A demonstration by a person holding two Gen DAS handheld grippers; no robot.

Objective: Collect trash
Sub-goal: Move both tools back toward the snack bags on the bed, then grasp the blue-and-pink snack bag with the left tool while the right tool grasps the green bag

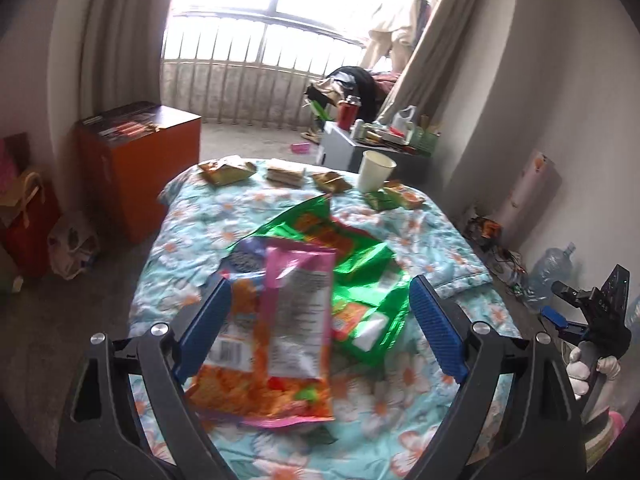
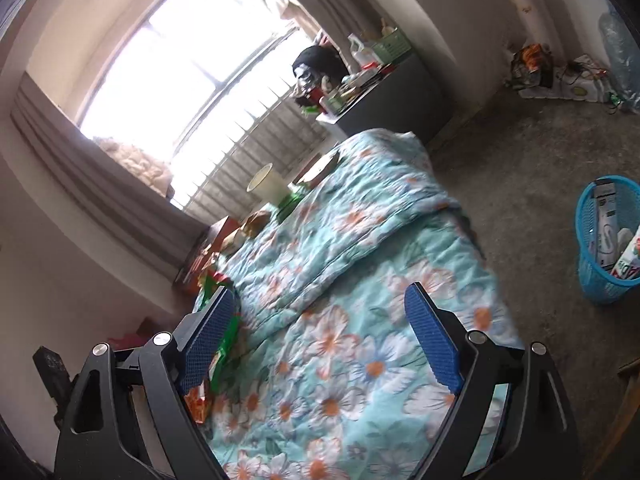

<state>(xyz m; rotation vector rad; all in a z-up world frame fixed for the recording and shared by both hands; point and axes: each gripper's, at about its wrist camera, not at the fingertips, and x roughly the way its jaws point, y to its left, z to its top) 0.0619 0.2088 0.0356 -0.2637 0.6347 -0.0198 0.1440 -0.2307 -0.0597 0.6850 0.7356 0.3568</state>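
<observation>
The left gripper (image 1: 320,320) has its jaws wide apart and empty. The orange snack bag (image 1: 268,344) lies on the bed (image 1: 192,232) directly between and just ahead of those jaws, its long axis running roughly along the fingers. The green wrapper (image 1: 360,276) lies partly beneath it, toward the right finger. The right gripper (image 2: 320,344) is also spread and empty, over bare quilt; the bags sit beyond its left finger. Judgement: the left gripper is nearer. The blue basket (image 2: 600,276) stands on the floor, right of the right gripper's jaws.
</observation>
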